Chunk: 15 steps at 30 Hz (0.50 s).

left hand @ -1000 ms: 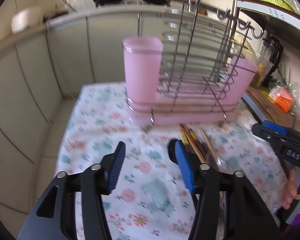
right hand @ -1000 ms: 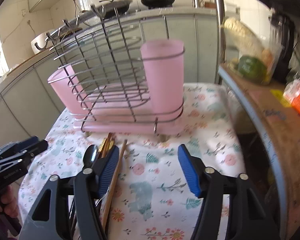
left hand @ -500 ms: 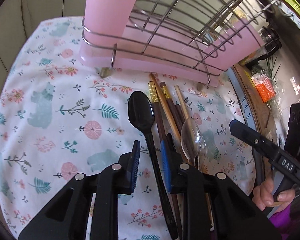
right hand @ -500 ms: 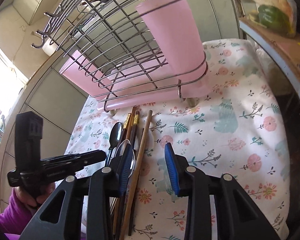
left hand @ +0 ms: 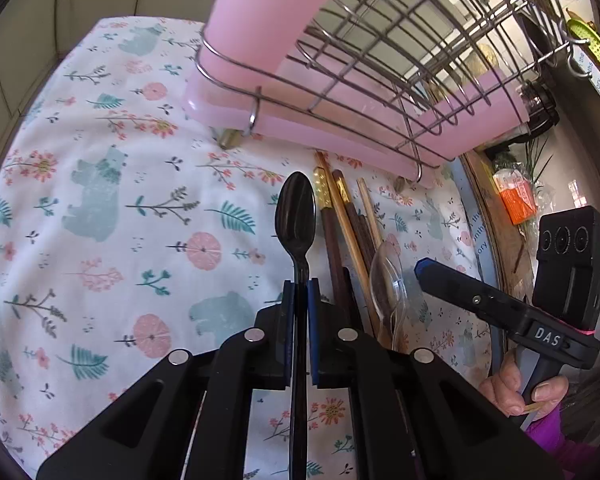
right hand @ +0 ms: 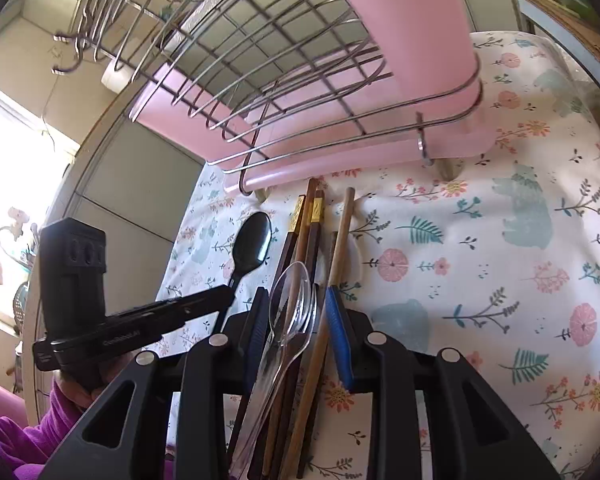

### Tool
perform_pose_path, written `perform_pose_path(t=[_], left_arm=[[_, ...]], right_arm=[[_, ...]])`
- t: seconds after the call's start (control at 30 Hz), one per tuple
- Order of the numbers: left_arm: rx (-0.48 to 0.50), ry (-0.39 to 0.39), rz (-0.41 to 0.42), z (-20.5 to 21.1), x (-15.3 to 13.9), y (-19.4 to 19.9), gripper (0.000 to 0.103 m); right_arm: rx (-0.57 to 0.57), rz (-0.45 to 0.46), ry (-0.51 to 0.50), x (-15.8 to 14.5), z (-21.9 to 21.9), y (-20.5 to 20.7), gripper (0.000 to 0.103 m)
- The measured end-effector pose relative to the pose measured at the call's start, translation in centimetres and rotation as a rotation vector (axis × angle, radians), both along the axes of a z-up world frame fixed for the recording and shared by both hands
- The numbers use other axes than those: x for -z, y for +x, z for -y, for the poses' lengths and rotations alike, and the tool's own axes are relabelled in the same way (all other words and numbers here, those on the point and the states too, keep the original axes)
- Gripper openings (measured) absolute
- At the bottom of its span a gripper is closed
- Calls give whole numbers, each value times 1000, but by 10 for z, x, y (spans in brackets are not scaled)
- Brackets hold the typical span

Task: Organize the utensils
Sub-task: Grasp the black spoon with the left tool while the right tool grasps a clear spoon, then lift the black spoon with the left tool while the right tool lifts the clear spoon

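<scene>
My left gripper (left hand: 300,292) is shut on the handle of a black spoon (left hand: 296,216), whose bowl points toward the rack. The spoon also shows in the right wrist view (right hand: 252,246), with the left gripper (right hand: 224,298) on its handle. Beside it lie several chopsticks (left hand: 340,216) and a clear plastic spoon (left hand: 386,276). My right gripper (right hand: 298,312) is open, its fingers on either side of the clear spoon (right hand: 290,300) and the chopsticks (right hand: 340,236), low over the cloth. A wire dish rack with a pink utensil cup (left hand: 260,12) stands behind; the cup also shows in the right wrist view (right hand: 412,20).
A floral tablecloth (left hand: 100,200) covers the table. The rack's pink drip tray (left hand: 340,136) sits just beyond the utensil tips. A wooden counter with an orange packet (left hand: 518,200) runs along the right. Grey cabinets stand behind the table.
Both grippers dropped down and forward to the utensils. The left gripper closed onto the black spoon's handle. The right gripper narrowed around the clear spoon and chopsticks.
</scene>
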<state>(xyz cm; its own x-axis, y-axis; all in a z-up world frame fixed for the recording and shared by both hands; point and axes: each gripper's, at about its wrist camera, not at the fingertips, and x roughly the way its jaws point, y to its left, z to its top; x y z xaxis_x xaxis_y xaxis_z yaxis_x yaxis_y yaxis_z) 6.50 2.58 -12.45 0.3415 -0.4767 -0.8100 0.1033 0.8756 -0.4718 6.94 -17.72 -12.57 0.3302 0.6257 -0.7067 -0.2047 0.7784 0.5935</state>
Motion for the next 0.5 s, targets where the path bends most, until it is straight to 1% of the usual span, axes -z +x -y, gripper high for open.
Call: perform_pose_path(t=[0.13,0.23,0.27,0.33,0.5], left_arm=[[-34,-25,14,-20,-7,-5,5],[-42,-24,28,-30,-10,-9,5],[-44,-26,30,-32,-11,-10,5],[-48,-32,30,-35,-12,-11,5],[-48,-35,51,-35,-17,-14,5]], right_arm=[[-33,-14,-40,3,-8,-4,30],[-55,-27,-77,8,-15,-10,30],[-59,-30,-89,11,-18,-10,28],[-66,-25,-119,12,-21,-13,18],[-61,-21,-130,9,-17,-19,16]])
